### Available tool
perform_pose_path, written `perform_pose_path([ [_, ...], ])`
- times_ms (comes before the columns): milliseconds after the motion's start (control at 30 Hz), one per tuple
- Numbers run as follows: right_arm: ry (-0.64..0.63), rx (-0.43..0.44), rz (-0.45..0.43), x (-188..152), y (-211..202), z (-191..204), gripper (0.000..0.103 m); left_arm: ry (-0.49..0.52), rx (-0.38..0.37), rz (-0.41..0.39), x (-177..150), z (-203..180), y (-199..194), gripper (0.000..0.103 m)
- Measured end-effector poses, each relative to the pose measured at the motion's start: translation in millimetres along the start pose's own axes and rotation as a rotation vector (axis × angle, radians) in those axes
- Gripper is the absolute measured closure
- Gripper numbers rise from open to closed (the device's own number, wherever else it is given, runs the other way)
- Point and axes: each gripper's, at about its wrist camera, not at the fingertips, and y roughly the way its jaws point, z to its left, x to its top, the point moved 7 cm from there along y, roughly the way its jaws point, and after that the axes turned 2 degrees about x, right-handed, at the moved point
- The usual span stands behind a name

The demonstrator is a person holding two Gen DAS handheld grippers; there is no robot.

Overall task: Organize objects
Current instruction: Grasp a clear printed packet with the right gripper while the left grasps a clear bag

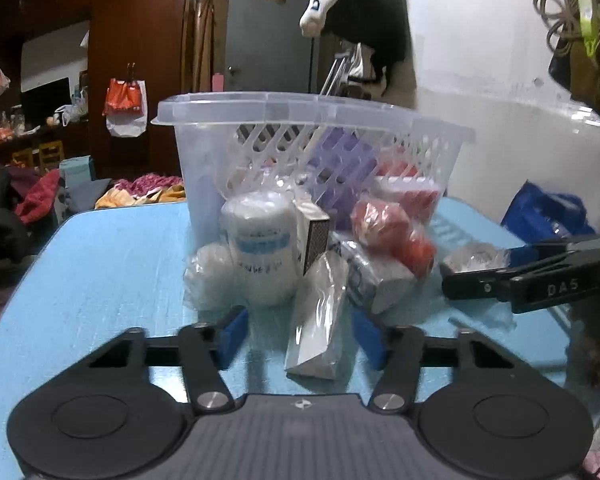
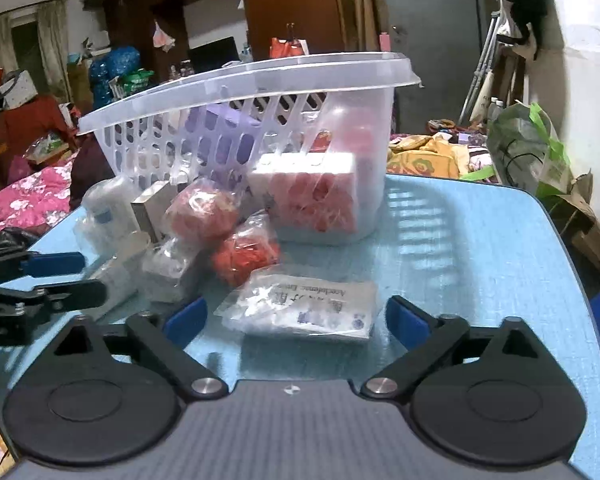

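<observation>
- Left wrist view: the left claw [image 1: 298, 334] hangs low over the blue counter [image 1: 112, 264], its blue pads apart with a slim bagged packet [image 1: 318, 316] lying between them. The pads do not look to be pressing on it, so nothing is held.
- Right wrist view: the right claw [image 2: 296, 318] stands wide open around a flat bagged sachet [image 2: 304, 306] with printed text, and it grips nothing.
- Step in hand, as a guess: each claw is lining up on the item nearest it, to lift it into the basket [image 1: 312, 110].
- To do it well, each claw should settle lower so that its pads bracket the stiff body of the item rather than loose plastic. It should close gently, since slick wrapping may slip.
- Both claws sit near each other, so one lifting at a time would avoid a clash.
- Just beyond lies a heap of wrapped goods: a white roll [image 1: 260, 240], a matchbox [image 1: 314, 234] and two red bundles [image 2: 220, 232].
- Behind the heap stands the clear basket with slotted sides. A purple box [image 2: 220, 136] and a red-and-white pack [image 2: 312, 192] already show through its walls.
</observation>
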Motion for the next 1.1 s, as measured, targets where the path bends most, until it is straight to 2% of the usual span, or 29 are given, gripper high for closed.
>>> perform_pose_path([
  [133, -0.004, -0.007, 0.017, -3.2, 2.1, -1.3, 0.026, 0.032, -0.014, 0.032, -2.6, -8.8, 2.8, 0.060],
  [167, -0.006, -0.013, 0.015, -3.2, 1.8, -1.3, 0.026, 0.048, -0.019, 0.039, -3.5, -11.5, 3.0, 0.066],
  [267, 0.003, -0.009, -0.006, -2.1, -1.0, -2.2, 0.026, 0.092, -0.049, 0.033, -8.1, -17.9, -0.3, 0.066],
  [333, 0.027, -0.009, -0.065, 0.2, -10.5, -5.3, 0.026, 0.092, -0.112, 0.017, -8.8, -19.0, -4.7, 0.066],
  [400, 0.030, 0.007, -0.128, 1.4, -21.5, -5.0, 0.026, 0.079, -0.120, -0.002, -9.3, -16.4, -8.5, 0.066],
  [567, 0.004, 0.002, -0.228, 3.8, -37.5, -0.3, 0.026, 0.096, -0.173, -0.117, -10.7, -19.3, -28.3, 0.066],
  [700, -0.028, 0.026, -0.289, 6.0, -45.5, 4.9, 0.026, 0.094, -0.183, -0.197, -12.0, -18.4, -41.2, 0.066],
  [1100, -0.065, 0.058, -0.348, 7.9, -50.8, 14.0, 0.026, 0.097, -0.172, -0.218, -8.8, -20.8, -41.3, 0.066],
])
